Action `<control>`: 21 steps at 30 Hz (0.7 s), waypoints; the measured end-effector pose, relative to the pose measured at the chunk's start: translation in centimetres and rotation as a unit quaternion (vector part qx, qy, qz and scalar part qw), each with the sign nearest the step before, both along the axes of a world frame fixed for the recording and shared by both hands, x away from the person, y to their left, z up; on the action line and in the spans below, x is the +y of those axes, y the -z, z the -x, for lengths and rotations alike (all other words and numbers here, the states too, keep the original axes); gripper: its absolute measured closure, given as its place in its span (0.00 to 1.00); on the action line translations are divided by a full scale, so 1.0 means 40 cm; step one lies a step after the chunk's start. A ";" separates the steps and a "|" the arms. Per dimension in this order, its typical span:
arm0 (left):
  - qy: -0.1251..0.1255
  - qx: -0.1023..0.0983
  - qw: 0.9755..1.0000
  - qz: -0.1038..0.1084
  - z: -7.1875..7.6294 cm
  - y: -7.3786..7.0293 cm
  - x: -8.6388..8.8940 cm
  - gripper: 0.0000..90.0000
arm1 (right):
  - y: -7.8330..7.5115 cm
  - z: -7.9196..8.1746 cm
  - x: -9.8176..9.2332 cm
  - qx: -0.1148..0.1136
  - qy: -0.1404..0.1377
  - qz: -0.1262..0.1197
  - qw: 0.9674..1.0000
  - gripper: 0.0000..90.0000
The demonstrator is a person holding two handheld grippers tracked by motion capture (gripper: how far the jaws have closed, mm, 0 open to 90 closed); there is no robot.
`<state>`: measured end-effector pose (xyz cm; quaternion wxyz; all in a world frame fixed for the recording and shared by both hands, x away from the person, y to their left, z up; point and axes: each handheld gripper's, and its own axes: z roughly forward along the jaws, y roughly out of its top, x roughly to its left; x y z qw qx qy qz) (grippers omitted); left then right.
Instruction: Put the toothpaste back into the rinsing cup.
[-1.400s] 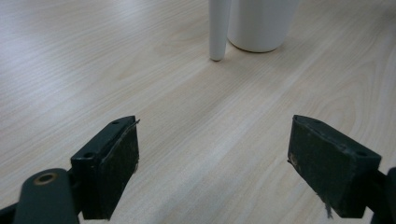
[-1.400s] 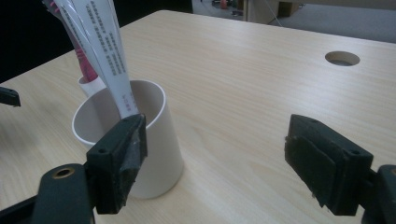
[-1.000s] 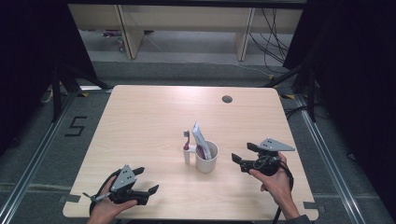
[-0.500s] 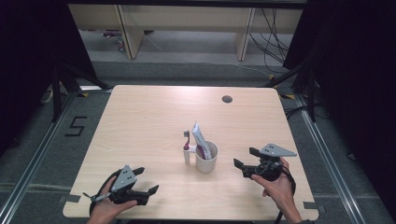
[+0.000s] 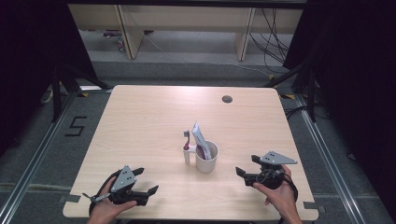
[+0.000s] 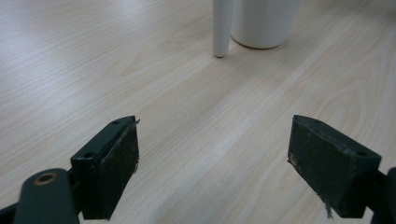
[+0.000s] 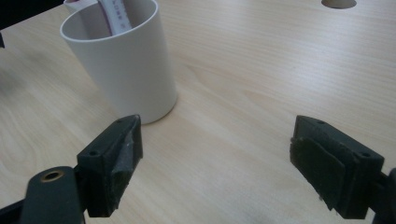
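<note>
Centrally on the table (image 5: pixel 154 116) stands a white cup (image 5: pixel 206 161) holding a toothpaste tube (image 5: pixel 201 139), a toothbrush (image 5: pixel 187 148) upright against its left side. Right gripper (image 5: pixel 244 173), jaws spread wide and empty, sits near the cup's right. Left gripper (image 5: pixel 145 187), likewise released, lies well apart toward the near-left edge.

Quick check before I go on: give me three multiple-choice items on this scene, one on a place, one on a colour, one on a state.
1. Where is the cup?
A. mid-table, between both tools
B. far left corner
C. on the floor

2. What colour is the cup?
A. red
B. white
C. black

3. How is the right tool?
A. shut on the cup
B. shut, holding nothing
C. open, holding nothing

Answers: 1 A, it stands between the left tool and the right one; 2 B, its wall looks white up close; 3 C, its jaws stand wide apart over bare table.
</note>
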<state>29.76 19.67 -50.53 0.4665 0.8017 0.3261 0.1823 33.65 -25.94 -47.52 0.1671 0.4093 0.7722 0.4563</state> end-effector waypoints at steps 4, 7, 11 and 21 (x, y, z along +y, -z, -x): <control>0.001 -0.004 1.000 0.005 0.000 0.000 0.002 0.18 | 0.005 0.016 -0.002 -0.009 -0.009 0.006 1.000 0.19; -0.001 -0.002 1.000 0.002 0.000 0.000 0.002 0.18 | 0.010 0.026 -0.004 -0.007 -0.011 0.016 1.000 0.19; -0.001 -0.001 1.000 0.003 -0.002 0.001 0.000 0.18 | 0.016 0.045 -0.006 0.009 -0.016 0.015 1.000 0.19; -0.002 -0.001 1.000 0.001 -0.001 0.003 0.000 0.18 | 0.024 0.078 -0.021 0.023 -0.021 0.033 0.999 0.19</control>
